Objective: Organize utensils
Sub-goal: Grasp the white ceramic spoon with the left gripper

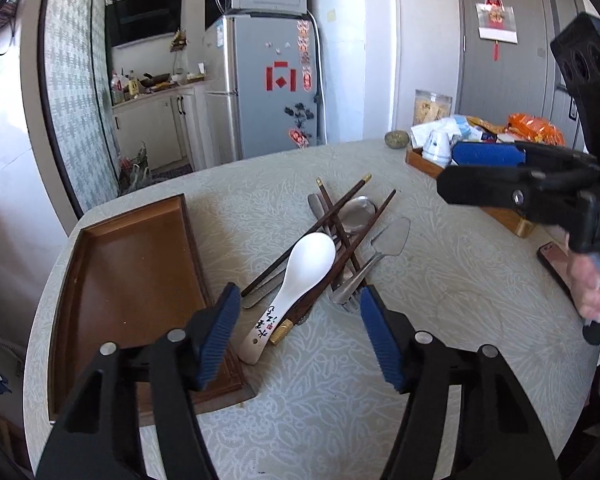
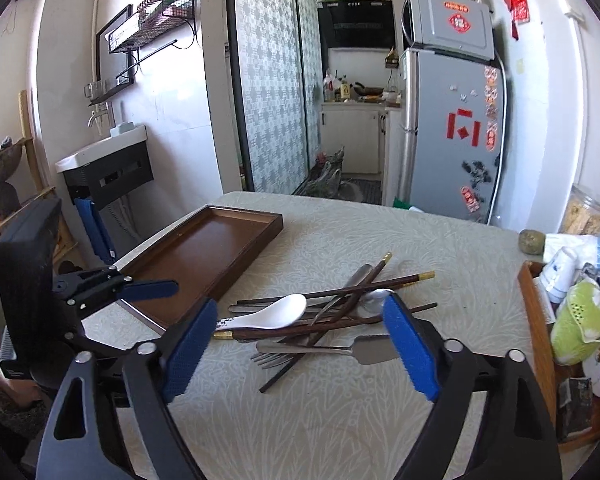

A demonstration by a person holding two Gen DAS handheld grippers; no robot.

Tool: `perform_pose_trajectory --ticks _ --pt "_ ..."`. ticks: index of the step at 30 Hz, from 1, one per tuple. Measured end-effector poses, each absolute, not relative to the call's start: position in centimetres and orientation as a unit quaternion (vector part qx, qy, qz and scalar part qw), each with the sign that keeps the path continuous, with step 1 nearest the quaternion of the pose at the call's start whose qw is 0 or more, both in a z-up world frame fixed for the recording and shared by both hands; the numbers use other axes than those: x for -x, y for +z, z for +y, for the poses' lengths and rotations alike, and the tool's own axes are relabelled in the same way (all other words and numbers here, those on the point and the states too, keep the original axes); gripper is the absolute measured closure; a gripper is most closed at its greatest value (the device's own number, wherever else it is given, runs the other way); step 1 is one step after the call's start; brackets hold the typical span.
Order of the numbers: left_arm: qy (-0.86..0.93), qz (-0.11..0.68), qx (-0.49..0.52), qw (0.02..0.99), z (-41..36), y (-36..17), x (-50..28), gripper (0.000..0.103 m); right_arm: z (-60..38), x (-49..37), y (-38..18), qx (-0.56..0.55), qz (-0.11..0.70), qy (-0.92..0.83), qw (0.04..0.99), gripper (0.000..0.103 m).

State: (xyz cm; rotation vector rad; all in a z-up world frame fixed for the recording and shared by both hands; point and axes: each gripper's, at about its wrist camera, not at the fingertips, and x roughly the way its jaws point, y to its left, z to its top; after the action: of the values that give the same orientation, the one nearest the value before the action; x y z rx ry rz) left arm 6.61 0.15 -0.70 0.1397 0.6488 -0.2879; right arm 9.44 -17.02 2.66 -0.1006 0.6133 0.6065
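A pile of utensils lies mid-table: a white ceramic spoon (image 1: 300, 280) (image 2: 268, 314), dark wooden chopsticks (image 1: 340, 224) (image 2: 340, 292), a metal spoon (image 1: 358, 212), a fork (image 2: 272, 360) and a small metal spatula (image 1: 392, 236) (image 2: 374, 350). An empty brown wooden tray (image 1: 132, 280) (image 2: 204, 256) sits left of the pile. My left gripper (image 1: 300, 328) is open, just above the near end of the pile, around the white spoon's handle. My right gripper (image 2: 300, 344) is open and empty, hovering over the pile; it also shows in the left wrist view (image 1: 480, 176).
A second wooden tray (image 1: 512, 220) (image 2: 534, 320) with a cup, packets and a green strainer (image 2: 580, 320) stands at the table's right. A phone (image 1: 552, 264) lies near the right edge. A stone (image 1: 396, 138) and a jar (image 1: 432, 106) stand at the back.
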Motion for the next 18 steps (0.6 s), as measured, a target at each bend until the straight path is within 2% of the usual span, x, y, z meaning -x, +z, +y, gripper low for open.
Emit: perform_pose_trajectory --ticks 2,7,9,14,18 --pt "-0.142 0.348 -0.076 0.923 0.4 -1.4 -8.1 0.05 -16.3 -11.9 2.1 0.035 0.337 0.295 0.893 0.049" --pt "-0.156 0.381 -0.077 0.908 0.8 -2.5 -9.8 0.061 -14.5 -17.7 -1.6 -0.015 0.436 0.317 0.842 0.072" --pt "-0.169 0.39 -0.082 0.901 0.7 -2.9 -10.0 0.064 -14.1 -19.3 -3.2 -0.029 0.462 0.313 0.829 0.074" --pt "-0.171 0.41 -0.102 0.89 0.6 -4.2 -10.7 0.065 -13.1 -20.3 -5.3 -0.055 0.49 0.333 0.804 0.076" --pt "-0.166 0.419 -0.104 0.887 0.8 -4.9 -11.2 0.067 -12.3 -20.4 -6.1 -0.034 0.494 0.327 0.805 0.095"
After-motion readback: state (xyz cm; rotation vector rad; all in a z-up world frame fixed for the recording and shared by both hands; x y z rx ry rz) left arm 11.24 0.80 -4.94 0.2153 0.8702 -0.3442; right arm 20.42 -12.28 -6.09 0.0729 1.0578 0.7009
